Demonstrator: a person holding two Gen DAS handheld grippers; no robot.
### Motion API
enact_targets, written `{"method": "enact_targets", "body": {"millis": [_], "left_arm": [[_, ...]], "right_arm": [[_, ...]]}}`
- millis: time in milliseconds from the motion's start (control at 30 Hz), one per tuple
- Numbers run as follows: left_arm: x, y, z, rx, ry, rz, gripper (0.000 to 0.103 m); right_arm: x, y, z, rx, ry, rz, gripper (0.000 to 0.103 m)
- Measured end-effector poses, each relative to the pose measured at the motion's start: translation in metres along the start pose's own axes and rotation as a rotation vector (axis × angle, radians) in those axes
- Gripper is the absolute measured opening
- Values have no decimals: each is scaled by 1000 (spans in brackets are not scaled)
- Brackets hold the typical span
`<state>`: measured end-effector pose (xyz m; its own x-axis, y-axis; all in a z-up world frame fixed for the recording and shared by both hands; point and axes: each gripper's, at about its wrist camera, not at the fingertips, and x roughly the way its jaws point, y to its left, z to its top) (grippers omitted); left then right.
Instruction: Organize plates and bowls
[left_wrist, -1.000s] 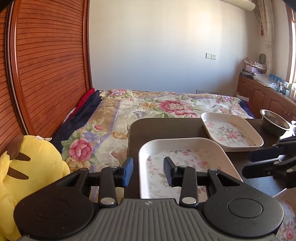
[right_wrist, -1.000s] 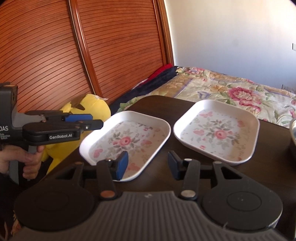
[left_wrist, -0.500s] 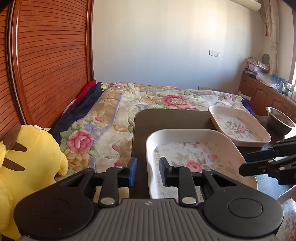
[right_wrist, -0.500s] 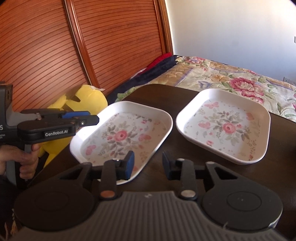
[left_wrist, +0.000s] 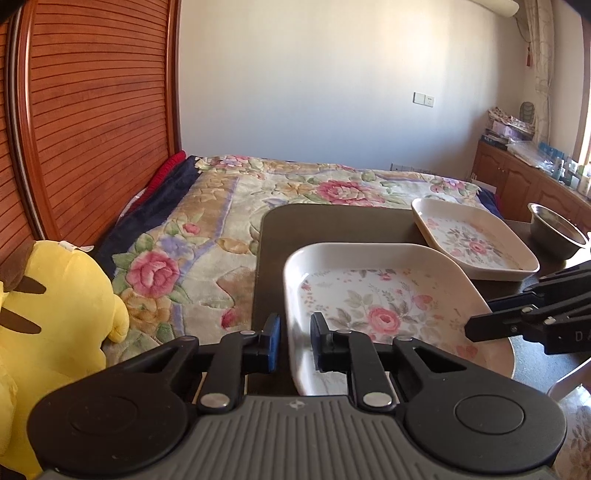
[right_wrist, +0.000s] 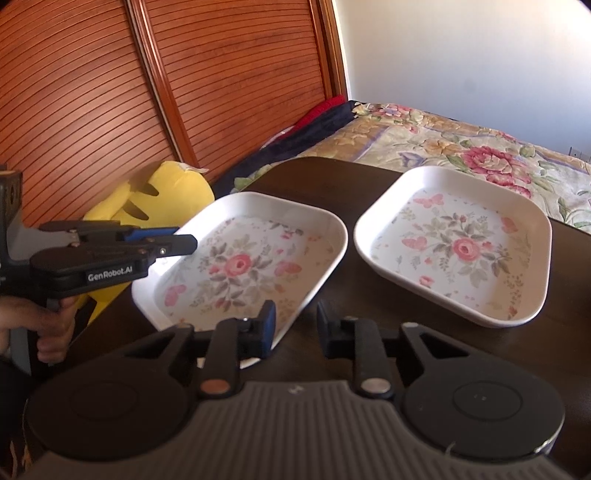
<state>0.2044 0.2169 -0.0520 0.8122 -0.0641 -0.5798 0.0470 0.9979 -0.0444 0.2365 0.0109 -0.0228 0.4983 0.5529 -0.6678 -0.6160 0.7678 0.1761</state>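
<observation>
Two white square plates with a rose pattern lie on a dark table (left_wrist: 332, 225). The near plate (left_wrist: 376, 306) (right_wrist: 240, 269) has its left rim between the fingers of my left gripper (left_wrist: 294, 341), which is narrowly open around it. The left gripper also shows from the side in the right wrist view (right_wrist: 177, 240). The far plate (left_wrist: 472, 236) (right_wrist: 458, 243) lies free. My right gripper (right_wrist: 293, 326) is open, its fingers straddling the near plate's right rim; it also shows in the left wrist view (left_wrist: 476, 325). A steel bowl (left_wrist: 554, 232) stands at the far right.
A bed with a floral blanket (left_wrist: 295, 184) lies beyond the table. A yellow plush toy (left_wrist: 48, 314) sits at the left by a wooden slatted headboard (left_wrist: 92, 110). Wooden cabinets (left_wrist: 517, 173) line the right wall.
Both grippers have narrowed their gap and moved in on the near plate's edges, the left onto the left rim, the right onto the right rim. The plates have not moved.
</observation>
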Motion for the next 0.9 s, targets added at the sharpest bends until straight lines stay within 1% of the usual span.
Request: {"method": "enact_targets", "body": {"millis": [67, 233, 367, 533, 900], "left_arm": [[0, -2, 0, 3, 5, -4, 19], [-2, -2, 0, -13, 18, -22, 19], [-7, -4, 0, -20, 18, -19, 19], [-20, -9, 1, -14, 4, -14, 19], [-44, -29, 0, 4, -17, -17, 19]], "right_arm": [[1, 0, 1, 10, 7, 13, 21], [2, -1, 1, 12, 10, 13, 21], [1, -2, 2, 21, 12, 15, 21], [-5, -2, -1, 19, -4, 27, 21], [-27, -6, -6, 24, -48, 18, 21]]}}
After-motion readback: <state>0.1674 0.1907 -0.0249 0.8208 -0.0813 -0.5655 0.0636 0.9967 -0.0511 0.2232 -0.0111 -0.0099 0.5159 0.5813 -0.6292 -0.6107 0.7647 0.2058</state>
